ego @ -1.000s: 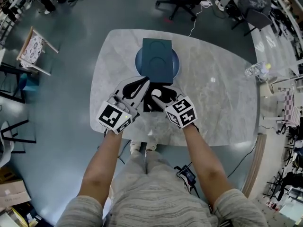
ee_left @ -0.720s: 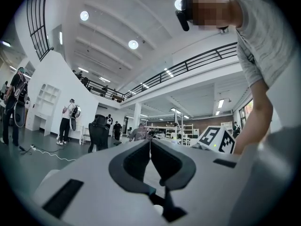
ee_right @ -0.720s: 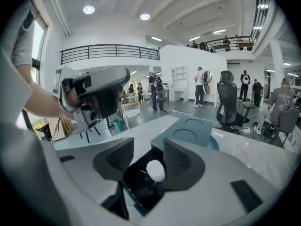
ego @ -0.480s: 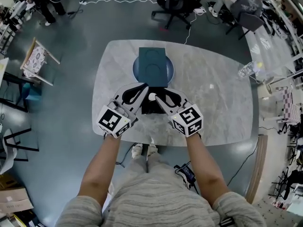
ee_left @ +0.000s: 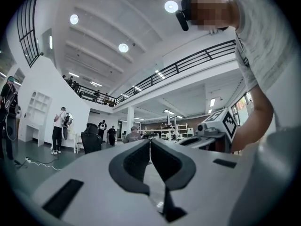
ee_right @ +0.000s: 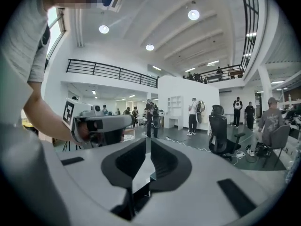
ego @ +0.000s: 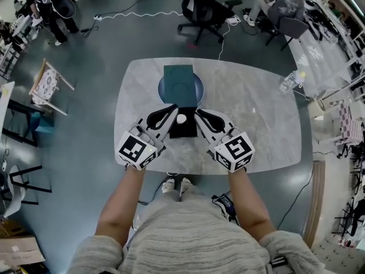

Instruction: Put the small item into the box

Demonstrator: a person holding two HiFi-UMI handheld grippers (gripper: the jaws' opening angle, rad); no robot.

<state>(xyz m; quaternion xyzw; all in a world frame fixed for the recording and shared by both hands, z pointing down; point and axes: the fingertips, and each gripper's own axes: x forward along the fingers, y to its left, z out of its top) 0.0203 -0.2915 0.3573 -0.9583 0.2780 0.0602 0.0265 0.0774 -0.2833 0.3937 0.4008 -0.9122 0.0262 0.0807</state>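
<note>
Head view: my left gripper (ego: 174, 107), fingers together, and right gripper (ego: 198, 113), fingers just closing on nothing, flank the box (ego: 186, 132) holding the small item (ego: 181, 119).

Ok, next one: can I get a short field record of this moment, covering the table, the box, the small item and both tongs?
surface: marble table
box: black box, open, near the table's front edge
small item: white round item, lying inside the box
behind box: teal rectangular piece, likely the lid, on a blue round plate
left tongs: shut, nothing between them, at the box's left
right tongs: have just been closing, now together, nothing between them, at the box's right
</note>
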